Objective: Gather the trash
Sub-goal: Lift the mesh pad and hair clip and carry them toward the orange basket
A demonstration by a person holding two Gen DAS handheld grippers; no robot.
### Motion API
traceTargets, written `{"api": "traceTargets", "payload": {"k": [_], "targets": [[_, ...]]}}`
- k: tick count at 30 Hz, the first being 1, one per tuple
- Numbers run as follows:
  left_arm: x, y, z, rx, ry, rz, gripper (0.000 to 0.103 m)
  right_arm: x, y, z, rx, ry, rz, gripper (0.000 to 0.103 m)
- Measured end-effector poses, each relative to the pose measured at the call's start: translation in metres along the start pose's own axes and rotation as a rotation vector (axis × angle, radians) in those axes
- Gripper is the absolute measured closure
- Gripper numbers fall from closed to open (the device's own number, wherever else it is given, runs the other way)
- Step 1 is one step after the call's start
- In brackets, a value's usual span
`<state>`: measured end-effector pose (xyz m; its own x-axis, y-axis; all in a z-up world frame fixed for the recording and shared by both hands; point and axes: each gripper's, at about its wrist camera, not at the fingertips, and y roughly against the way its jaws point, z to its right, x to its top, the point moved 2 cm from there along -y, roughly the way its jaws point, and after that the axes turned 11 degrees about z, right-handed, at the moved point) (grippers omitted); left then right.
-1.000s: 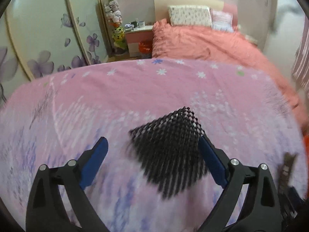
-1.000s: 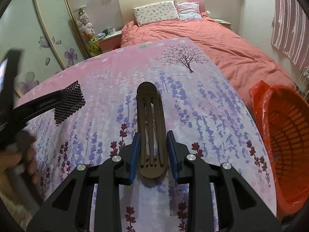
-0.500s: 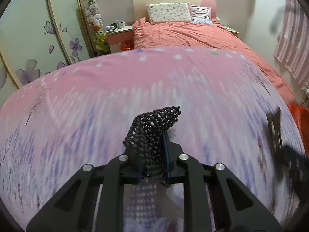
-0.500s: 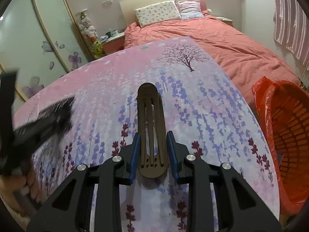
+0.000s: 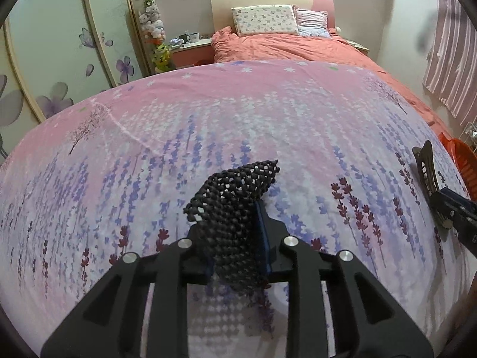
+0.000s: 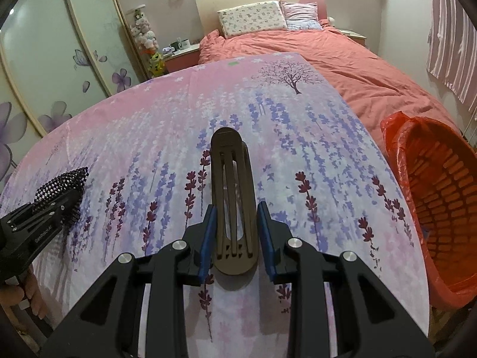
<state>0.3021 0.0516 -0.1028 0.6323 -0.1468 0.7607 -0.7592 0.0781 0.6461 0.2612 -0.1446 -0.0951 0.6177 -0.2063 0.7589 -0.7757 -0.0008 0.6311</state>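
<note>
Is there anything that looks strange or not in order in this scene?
Nothing looks spilled or broken. The black mesh piece is crumpled and bent in the left gripper, whose jaws are opening. The right gripper holds a brown slotted piece straight.

So the flowered sheet (image 6: 298,137) covers the near surface. The mesh piece (image 5: 238,197) sits between the left gripper (image 5: 235,238) fingers over the sheet's near left part, and the slotted clip (image 6: 234,197) sits in the right gripper (image 6: 235,238) near the near edge's middle. The basket (image 6: 441,197) is just past the right edge. The bed (image 6: 342,56) is behind the far edge, nightstand (image 6: 182,53) to its left.
</note>
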Motion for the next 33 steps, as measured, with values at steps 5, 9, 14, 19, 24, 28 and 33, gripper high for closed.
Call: {"api": "traceTargets", "payload": {"k": [5, 9, 14, 19, 24, 28, 33], "targets": [[0.000, -0.002, -0.014, -0.033, 0.075, -0.006, 0.070, -0.002, 0.000, -0.005, -0.009, 0.009, 0.000, 0.075], [0.000, -0.002, -0.016, -0.027, 0.067, -0.007, 0.069, -0.002, 0.000, -0.005, -0.009, 0.009, 0.000, 0.074], [0.000, -0.002, -0.015, -0.025, 0.065, -0.007, 0.069, -0.002, -0.001, -0.005, -0.009, 0.010, 0.000, 0.074], [0.000, -0.001, -0.016, -0.024, 0.063, -0.007, 0.069, -0.002, 0.000, -0.004, -0.008, 0.009, 0.000, 0.074], [0.000, -0.002, -0.016, -0.024, 0.063, -0.007, 0.069, -0.002, -0.001, -0.005, -0.007, 0.008, 0.000, 0.074], [0.000, -0.002, -0.016, -0.024, 0.063, -0.007, 0.069, -0.002, -0.001, -0.006, -0.006, 0.007, 0.000, 0.074], [0.001, 0.000, -0.013, -0.020, 0.059, -0.008, 0.069, 0.001, -0.005, -0.014, 0.002, 0.013, 0.003, 0.064]]}}
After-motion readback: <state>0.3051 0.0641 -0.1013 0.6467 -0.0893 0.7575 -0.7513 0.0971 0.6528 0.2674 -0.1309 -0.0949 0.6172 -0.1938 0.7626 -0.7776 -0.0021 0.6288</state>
